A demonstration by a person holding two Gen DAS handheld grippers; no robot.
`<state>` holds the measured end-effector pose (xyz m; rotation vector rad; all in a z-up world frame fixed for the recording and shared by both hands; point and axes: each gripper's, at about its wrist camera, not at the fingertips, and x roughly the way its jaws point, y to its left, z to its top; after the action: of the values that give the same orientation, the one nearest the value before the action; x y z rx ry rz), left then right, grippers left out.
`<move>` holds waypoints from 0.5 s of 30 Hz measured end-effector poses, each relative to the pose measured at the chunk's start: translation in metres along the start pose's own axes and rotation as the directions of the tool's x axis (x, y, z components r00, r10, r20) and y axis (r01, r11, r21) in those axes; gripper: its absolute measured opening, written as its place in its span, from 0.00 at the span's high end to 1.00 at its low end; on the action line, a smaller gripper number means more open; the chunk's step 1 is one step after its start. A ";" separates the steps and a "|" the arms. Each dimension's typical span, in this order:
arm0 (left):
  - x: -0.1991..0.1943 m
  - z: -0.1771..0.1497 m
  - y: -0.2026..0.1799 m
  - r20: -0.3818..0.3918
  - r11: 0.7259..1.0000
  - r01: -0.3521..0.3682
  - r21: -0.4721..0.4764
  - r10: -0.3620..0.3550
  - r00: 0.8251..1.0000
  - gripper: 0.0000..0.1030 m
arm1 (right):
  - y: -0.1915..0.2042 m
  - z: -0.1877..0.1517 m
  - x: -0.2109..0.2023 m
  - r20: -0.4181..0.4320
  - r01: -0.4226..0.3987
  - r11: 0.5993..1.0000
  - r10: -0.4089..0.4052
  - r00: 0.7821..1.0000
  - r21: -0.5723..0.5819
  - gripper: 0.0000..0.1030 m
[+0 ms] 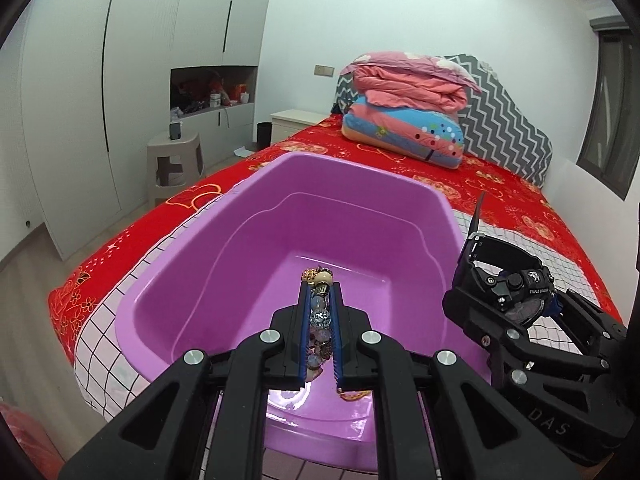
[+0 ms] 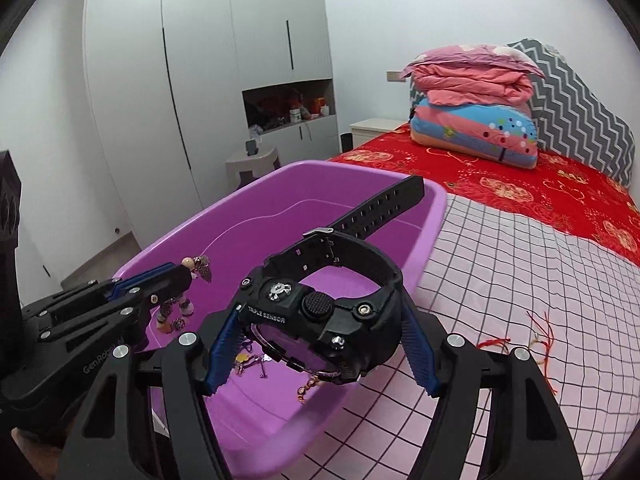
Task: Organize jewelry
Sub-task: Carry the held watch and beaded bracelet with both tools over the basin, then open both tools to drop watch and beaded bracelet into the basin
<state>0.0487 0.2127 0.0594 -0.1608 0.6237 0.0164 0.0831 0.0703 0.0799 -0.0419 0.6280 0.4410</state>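
A purple plastic basin [image 1: 224, 240] sits on the bed; it also shows in the right wrist view [image 2: 224, 216]. My left gripper [image 1: 319, 312] is shut on a beaded bracelet [image 1: 320, 320] and holds it over the basin; in the right wrist view the left gripper [image 2: 180, 276] has the beaded bracelet [image 2: 176, 304] hanging from it. My right gripper [image 2: 320, 340] is shut on a black watch [image 2: 320, 312] above the basin's right rim; the watch [image 1: 508, 280] shows in the left wrist view too. Small gold jewelry pieces [image 2: 252, 360] lie on the basin floor.
A red string bracelet [image 2: 536, 340] lies on the checked sheet [image 2: 520, 280] right of the basin. Folded quilts and pillows [image 1: 416, 108] are piled at the bed's far end. A stool [image 1: 174, 160] and wardrobe stand left of the bed.
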 end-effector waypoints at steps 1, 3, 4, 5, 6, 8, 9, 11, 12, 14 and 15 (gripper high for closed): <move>0.002 0.000 0.003 -0.007 1.000 -0.006 -0.004 0.006 1.000 0.91 | 0.003 0.001 0.004 -0.007 -0.003 1.000 0.003 1.000 -0.007 0.34; 0.009 -0.001 0.008 -0.027 1.000 -0.014 -0.013 0.014 1.000 0.91 | 0.008 0.002 0.013 -0.030 -0.007 1.000 0.006 1.000 -0.024 0.34; 0.011 -0.002 0.011 -0.034 1.000 -0.018 -0.016 0.017 0.999 0.91 | 0.010 0.003 0.016 -0.037 -0.006 1.000 0.005 0.999 -0.030 0.34; 0.015 -0.003 0.013 -0.047 1.000 -0.022 -0.020 0.021 0.999 0.91 | 0.011 0.004 0.020 -0.047 -0.004 0.999 0.003 0.999 -0.036 0.34; 0.018 -0.003 0.015 -0.056 0.999 -0.024 -0.021 0.023 0.998 0.91 | 0.012 0.005 0.023 -0.054 -0.003 0.999 0.001 0.999 -0.040 0.34; 0.025 -0.004 0.018 -0.076 0.999 -0.033 -0.021 0.031 0.997 0.91 | 0.012 0.005 0.028 -0.065 0.000 0.999 -0.003 0.998 -0.048 0.34; 0.027 -0.005 0.019 -0.084 0.999 -0.036 -0.022 0.034 0.996 0.91 | 0.012 0.006 0.032 -0.074 0.004 0.999 -0.008 0.997 -0.053 0.34; 0.032 -0.007 0.020 -0.097 0.999 -0.042 -0.025 0.040 0.994 0.91 | 0.011 0.004 0.036 -0.089 0.008 0.998 -0.013 0.996 -0.056 0.34; 0.033 -0.008 0.020 -0.102 0.999 -0.045 -0.026 0.042 0.994 0.91 | 0.010 0.004 0.038 -0.100 0.008 0.998 -0.013 0.995 -0.054 0.34; 0.034 -0.008 0.021 -0.100 0.998 -0.062 -0.020 0.059 0.993 0.90 | 0.007 0.004 0.043 -0.119 0.002 0.999 -0.007 0.993 -0.042 0.34; 0.033 -0.008 0.021 -0.097 0.997 -0.069 -0.021 0.067 0.993 0.90 | 0.005 0.005 0.043 -0.113 -0.002 0.999 -0.002 0.994 -0.032 0.34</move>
<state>0.0697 0.2315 0.0303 -0.1642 0.7253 0.0821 0.1147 0.0924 0.0598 -0.0983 0.7324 0.4508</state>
